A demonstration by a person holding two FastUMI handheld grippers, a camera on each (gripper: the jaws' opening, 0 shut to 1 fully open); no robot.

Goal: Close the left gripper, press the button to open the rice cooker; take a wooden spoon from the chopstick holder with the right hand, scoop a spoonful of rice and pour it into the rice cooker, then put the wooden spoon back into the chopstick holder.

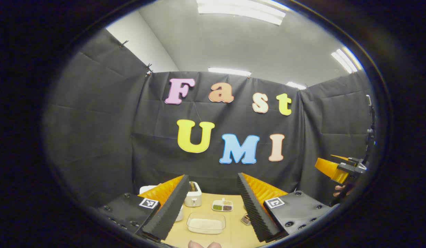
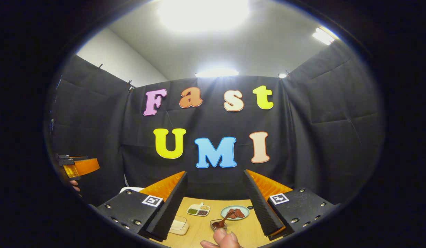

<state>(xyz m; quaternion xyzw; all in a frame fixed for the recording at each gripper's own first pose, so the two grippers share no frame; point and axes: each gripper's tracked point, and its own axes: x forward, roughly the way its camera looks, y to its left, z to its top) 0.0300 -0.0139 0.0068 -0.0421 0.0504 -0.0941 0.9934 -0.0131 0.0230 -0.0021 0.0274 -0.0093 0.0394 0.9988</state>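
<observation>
Left tool (image 1: pixel 213 206) standing wide open, fingers spread apart and gripping nothing, hanging above the bench (image 1: pixel 233 234) with no contact. Lying straight ahead between its fingers: a clear rectangular tub of rice (image 1: pixel 206 223), nearest of all. Sitting beyond that, a small divided dish (image 1: pixel 222 205) of green and brown grains. Standing ahead and toward the left finger, a small white appliance with a slot on top (image 1: pixel 193 194), possibly the chopstick holder, though too small to tell. Peeking out just behind the left finger, a white rounded body (image 1: pixel 148 189), likely the rice cooker, mostly hidden. Lying by the right finger, a small gridded object (image 1: pixel 246 219), partly covered. Showing far off to the right of this tool, the right tool (image 1: pixel 331 168), raised high, a hand (image 1: pixel 341 190) under it.

Right tool (image 2: pixel 215 203) also standing wide open, holding and touching nothing. Resting ahead between its fingers: a small clear cup with a wooden spoon (image 2: pixel 224 220) leaning in it, a green plate (image 2: pixel 235 212) of brown pieces just beyond, the divided dish to the left of that. Sitting by its left finger, the corner of the rice tub. Showing at the bottom edge, a thumb (image 2: pixel 222 238). Hanging far to the left, the left tool, raised.
</observation>
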